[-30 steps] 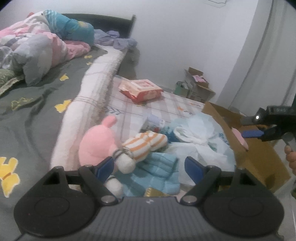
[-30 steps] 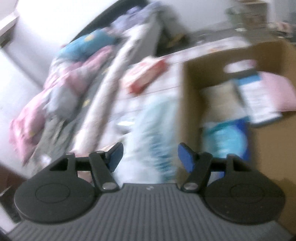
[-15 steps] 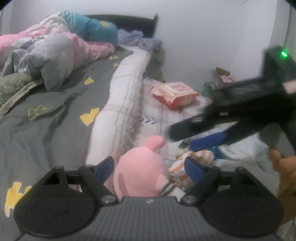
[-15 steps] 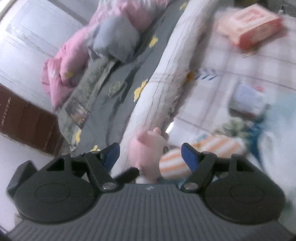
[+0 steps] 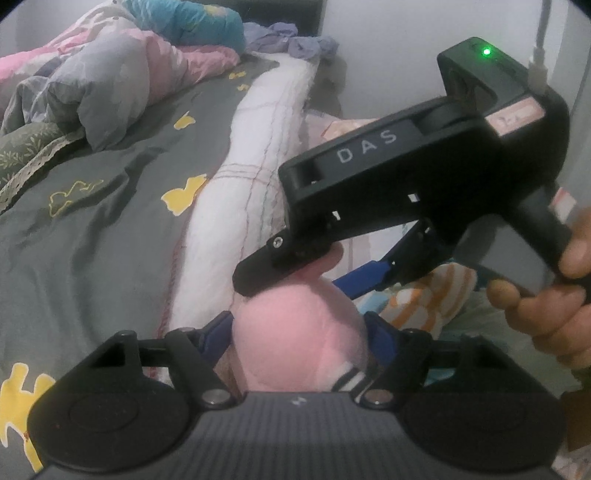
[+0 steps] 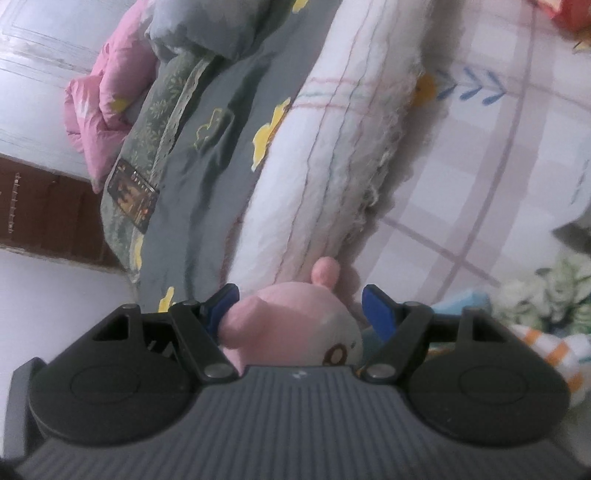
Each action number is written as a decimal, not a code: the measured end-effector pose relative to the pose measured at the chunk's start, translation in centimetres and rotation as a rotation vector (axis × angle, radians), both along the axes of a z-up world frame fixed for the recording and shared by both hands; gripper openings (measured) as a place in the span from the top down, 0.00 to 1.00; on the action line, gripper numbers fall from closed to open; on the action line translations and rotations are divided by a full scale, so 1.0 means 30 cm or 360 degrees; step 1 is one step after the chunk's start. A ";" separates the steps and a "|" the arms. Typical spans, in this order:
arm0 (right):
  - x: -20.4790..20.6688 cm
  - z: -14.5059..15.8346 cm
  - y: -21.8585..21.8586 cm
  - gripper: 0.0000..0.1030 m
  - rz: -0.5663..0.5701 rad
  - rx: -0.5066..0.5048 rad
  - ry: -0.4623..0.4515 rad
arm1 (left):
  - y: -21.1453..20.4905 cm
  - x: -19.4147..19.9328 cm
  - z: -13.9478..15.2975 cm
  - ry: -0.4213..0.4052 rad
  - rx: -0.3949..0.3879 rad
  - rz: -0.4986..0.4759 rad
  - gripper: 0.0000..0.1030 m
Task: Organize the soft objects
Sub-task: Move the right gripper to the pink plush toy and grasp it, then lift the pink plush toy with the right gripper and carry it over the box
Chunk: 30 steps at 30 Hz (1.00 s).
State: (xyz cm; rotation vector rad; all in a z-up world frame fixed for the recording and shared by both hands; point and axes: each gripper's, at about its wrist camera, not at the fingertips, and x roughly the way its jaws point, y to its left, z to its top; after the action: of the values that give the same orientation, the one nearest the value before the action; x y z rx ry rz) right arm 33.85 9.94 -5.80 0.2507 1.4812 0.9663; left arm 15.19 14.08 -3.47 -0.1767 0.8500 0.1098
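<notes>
I'm looking into a lived-in bedroom at someone's home. A bed (image 5: pixel 110 221) fills the left side under a grey sheet with yellow shapes, and a rumpled pink-and-grey quilt (image 5: pixel 110 74) is heaped near the dark headboard (image 5: pixel 280 11), with loose purple clothes (image 5: pixel 291 42) beside it. Below the mattress edge, a checked mat (image 6: pixel 498 177) covers the floor, strewn with soft toys and clothing.

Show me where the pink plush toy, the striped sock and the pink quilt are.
pink plush toy (image 5: pixel 299 332): left wrist view, middle of its round head.
striped sock (image 5: pixel 436 295): left wrist view, on its orange and white stripes.
pink quilt (image 6: pixel 96 118): right wrist view, on its folded pink bulk.
</notes>
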 end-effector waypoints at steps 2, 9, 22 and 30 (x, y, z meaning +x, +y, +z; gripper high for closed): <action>0.001 -0.014 0.011 0.29 0.0008 0.0005 0.0036 | 0.008 -0.001 -0.001 -0.0009 -0.0018 0.0007 0.27; -0.023 0.005 0.029 0.31 0.0030 0.0040 0.0016 | 0.009 -0.008 0.025 -0.0034 -0.0002 0.0015 0.29; -0.085 0.210 -0.032 0.34 0.0011 0.0280 -0.0120 | -0.075 -0.129 0.221 -0.0259 0.0221 0.0031 0.29; -0.167 0.359 -0.147 0.36 -0.0029 0.0418 -0.0249 | -0.198 -0.203 0.330 -0.0379 0.0298 -0.0013 0.29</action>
State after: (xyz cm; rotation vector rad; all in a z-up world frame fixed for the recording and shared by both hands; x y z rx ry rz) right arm 28.84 5.52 4.97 0.3693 1.2075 1.1405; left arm 9.09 8.14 6.44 -0.0098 0.5989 0.1565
